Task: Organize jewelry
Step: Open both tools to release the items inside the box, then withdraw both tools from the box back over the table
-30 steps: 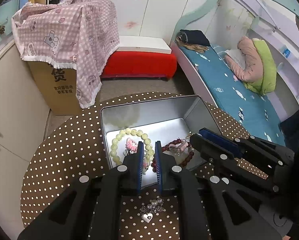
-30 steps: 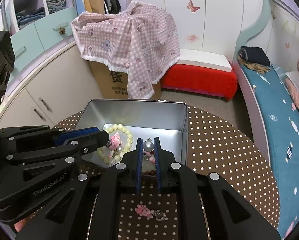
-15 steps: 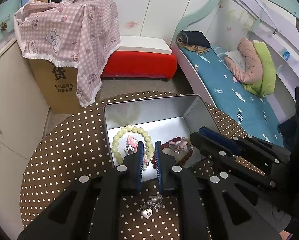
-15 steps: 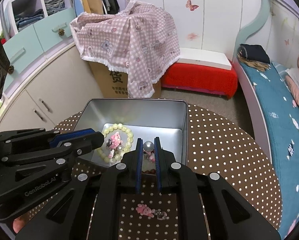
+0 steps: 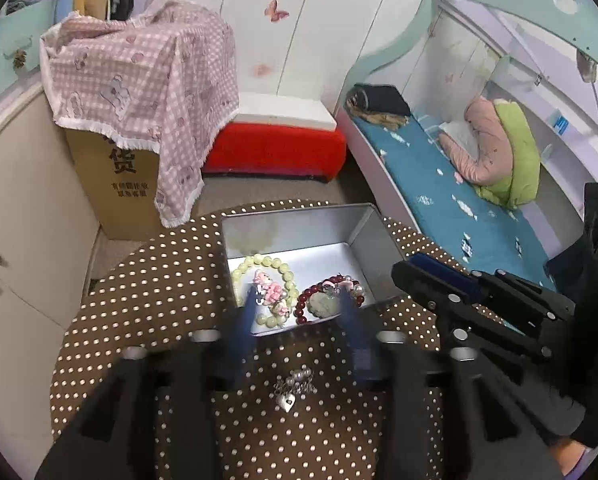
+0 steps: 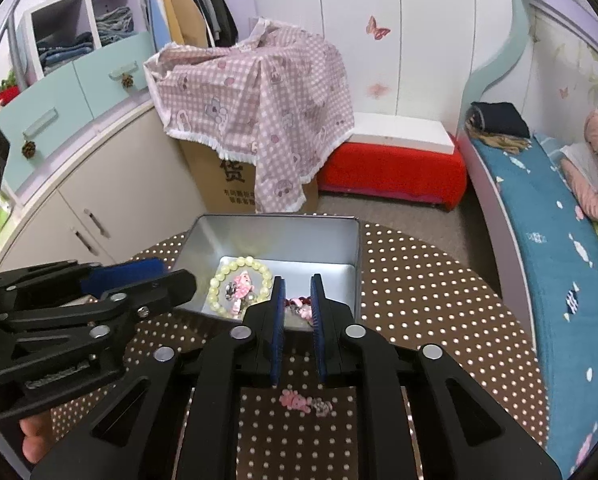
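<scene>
An open silver tin (image 5: pixel 363 232) (image 6: pixel 335 236) stands on the brown polka-dot table. It holds a pale green bead bracelet (image 5: pixel 243 268) (image 6: pixel 223 276), a pink charm (image 5: pixel 269 288) and a dark red bead bracelet (image 5: pixel 311 292). A silver heart-and-pearl piece (image 5: pixel 293 388) lies on the table under my left gripper (image 5: pixel 297 300), which is open and empty, its fingers blurred. A pink charm piece (image 6: pixel 303 402) lies on the table under my right gripper (image 6: pixel 297 280), slightly open and empty at the tin's near edge.
The round table (image 5: pixel 147 280) drops off at its edges. Behind it stand a cardboard box under a pink checked cloth (image 5: pixel 139 80), a red bench (image 5: pixel 275 148), cream cabinets at left and a bed (image 5: pixel 439 184) at right.
My left gripper has opened wide from shut. My right gripper has opened a little, and the silver bead seen between its fingertips is gone. Both have drawn back slightly from the tin.
</scene>
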`<state>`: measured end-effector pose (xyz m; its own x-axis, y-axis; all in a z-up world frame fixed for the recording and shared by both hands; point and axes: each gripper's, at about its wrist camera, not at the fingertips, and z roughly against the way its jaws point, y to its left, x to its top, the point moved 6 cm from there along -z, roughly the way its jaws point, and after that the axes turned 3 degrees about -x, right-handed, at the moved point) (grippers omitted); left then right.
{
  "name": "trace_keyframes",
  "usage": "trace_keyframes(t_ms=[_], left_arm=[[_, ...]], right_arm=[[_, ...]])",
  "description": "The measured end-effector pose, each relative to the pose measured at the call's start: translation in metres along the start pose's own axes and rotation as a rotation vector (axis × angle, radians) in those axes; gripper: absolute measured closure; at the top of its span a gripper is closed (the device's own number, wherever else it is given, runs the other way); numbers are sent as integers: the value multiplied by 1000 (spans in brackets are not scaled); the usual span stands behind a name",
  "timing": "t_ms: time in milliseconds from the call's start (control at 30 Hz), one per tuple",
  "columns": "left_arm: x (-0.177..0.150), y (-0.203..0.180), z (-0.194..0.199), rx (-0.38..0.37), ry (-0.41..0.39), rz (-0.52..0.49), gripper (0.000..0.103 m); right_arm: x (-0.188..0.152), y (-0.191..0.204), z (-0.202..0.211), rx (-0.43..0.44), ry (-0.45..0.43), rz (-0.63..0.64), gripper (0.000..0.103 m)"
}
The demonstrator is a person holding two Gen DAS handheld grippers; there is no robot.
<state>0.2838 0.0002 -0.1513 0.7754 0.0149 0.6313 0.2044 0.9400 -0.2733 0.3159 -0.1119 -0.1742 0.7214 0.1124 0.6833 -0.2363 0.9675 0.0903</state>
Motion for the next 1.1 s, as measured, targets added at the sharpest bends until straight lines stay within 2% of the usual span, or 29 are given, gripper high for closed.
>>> trace_keyframes(t_ms=[33, 67, 167, 267, 500, 700, 767, 1100], left_arm=[[0, 1, 5, 2, -21, 2, 48], [-3, 2, 12, 4, -37, -1, 48], [-11, 7, 23, 15, -52, 5, 48], [-24, 14, 28, 42, -56, 7, 48], [-55, 25, 9, 45, 25, 22, 48], [-72, 13, -20, 41, 93, 0, 48], [-77, 6, -32, 41, 118, -15, 48], [-80, 2, -64, 147, 134, -119, 49]], right_arm=[[-1, -1, 5, -5, -8, -2, 67], [-2, -2, 11, -10, -17, -1, 65], [-10, -4, 23, -11, -23, -3, 64], [-22, -10, 29, -29, -24, -6, 59], [-57, -22, 22, -40, 19, -27, 59], [-80, -35, 9, -35, 60, -61, 59], [-86, -38, 5, -35, 70, -68, 56], [-100, -49, -10, -15, 96, -97, 56]])
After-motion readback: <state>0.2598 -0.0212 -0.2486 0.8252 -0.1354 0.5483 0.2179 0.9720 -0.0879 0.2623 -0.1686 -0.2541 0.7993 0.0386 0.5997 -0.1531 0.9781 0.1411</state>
